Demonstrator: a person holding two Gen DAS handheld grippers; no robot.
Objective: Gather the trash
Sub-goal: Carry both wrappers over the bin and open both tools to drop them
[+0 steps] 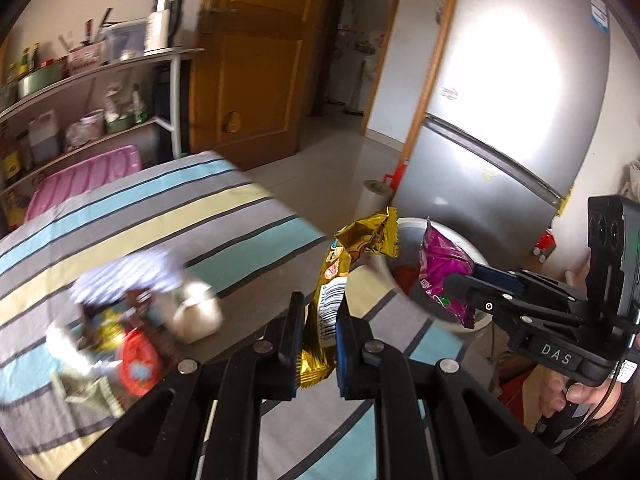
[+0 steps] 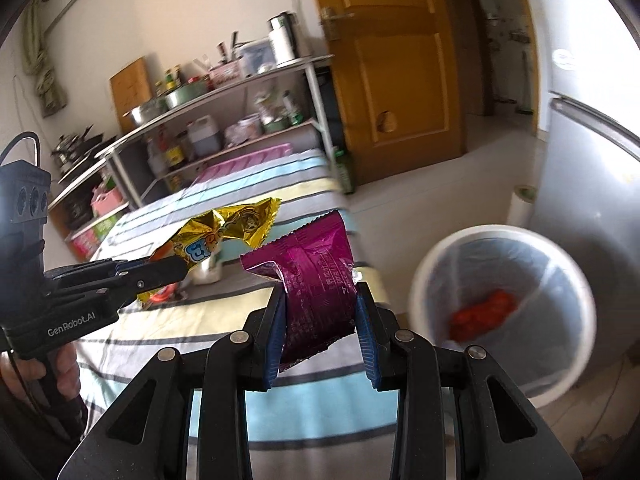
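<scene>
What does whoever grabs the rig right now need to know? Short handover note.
Left claw: shut on the gold snack wrapper, held over the striped table edge, near the bin.
Right claw: shut on the magenta snack wrapper, held up beside the white trash bin, not yet over its opening.
Done: one red piece of trash already lies in the lined bin.
Left: drop both wrappers into the bin, then go back for the pile of wrappers and the crumpled tissue on the striped tablecloth.

walls: white | door (image 1: pixel 248 60): orange wood | floor (image 1: pixel 340 152): pale tile | fridge (image 1: pixel 516 92): silver, glare
</scene>
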